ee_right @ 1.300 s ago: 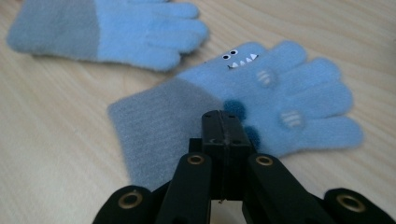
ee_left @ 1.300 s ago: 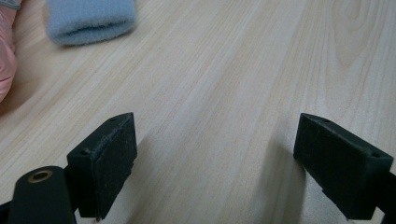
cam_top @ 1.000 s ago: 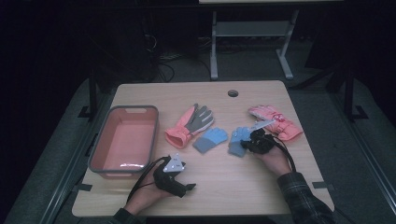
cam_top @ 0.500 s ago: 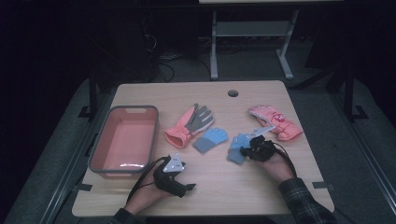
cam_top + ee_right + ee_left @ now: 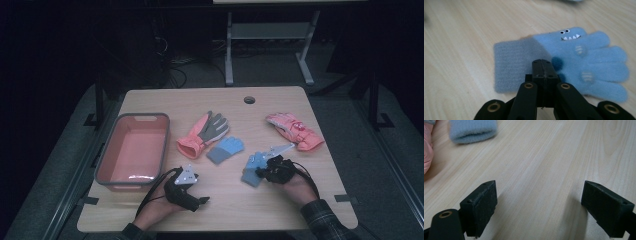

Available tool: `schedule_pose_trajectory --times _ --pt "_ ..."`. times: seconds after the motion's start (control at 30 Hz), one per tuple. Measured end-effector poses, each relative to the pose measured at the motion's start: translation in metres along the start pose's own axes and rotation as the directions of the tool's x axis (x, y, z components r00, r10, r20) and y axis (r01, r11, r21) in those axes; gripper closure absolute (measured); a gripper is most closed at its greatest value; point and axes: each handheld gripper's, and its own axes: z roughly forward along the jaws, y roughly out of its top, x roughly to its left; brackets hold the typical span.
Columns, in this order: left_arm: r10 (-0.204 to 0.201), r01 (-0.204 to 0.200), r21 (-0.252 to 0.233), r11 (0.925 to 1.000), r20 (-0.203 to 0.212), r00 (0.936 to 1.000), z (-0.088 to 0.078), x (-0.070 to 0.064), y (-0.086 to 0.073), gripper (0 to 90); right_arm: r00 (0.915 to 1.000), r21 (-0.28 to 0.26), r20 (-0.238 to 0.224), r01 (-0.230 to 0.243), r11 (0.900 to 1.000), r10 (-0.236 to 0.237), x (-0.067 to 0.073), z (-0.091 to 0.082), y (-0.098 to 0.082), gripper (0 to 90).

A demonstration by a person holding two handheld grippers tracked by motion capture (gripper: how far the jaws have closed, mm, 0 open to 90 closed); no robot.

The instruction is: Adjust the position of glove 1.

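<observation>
So the bench (image 5: 220, 200) carries a red bin (image 5: 132, 150) just off the left hand-held gripper (image 5: 539, 207), whose jaws are spread wide over bare wood. A grey-palmed pink glove (image 5: 202, 132) sits between the two grippers, farther back, and another pink glove (image 5: 295, 131) lies past the right hand-held gripper (image 5: 543, 66). That one's jaws are pressed together, their tips lying on the blue glove (image 5: 574, 60) near its grey cuff; can't tell if any fabric's pinched.

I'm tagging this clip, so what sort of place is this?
Probably a lab or recording workspace: a lone wooden table in a dark room, cables on the floor, and handheld grippers worked over gloves.
</observation>
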Motion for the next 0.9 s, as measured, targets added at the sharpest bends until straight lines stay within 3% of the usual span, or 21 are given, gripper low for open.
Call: schedule_pose_trajectory --times 0.27,0.57,0.9 --pt "0.004 -0.004 0.000 1.0000 0.000 1.0000 0.000 0.000 0.000 12.6 0.9997 0.006 -0.023 0.008 1.000 -0.008 0.009 -0.004 -0.007 90.0" --pt "0.003 -0.003 -0.001 1.0000 0.000 1.0000 0.000 0.000 0.000 12.6 0.9977 0.011 -0.057 0.037 0.999 -0.037 0.030 -0.006 -0.010 90.0" --pt "0.000 0.000 -0.004 1.0000 0.000 1.0000 0.000 0.000 0.000 12.6 0.9896 0.010 -0.116 0.087 0.996 -0.086 0.052 0.002 -0.003 90.0"
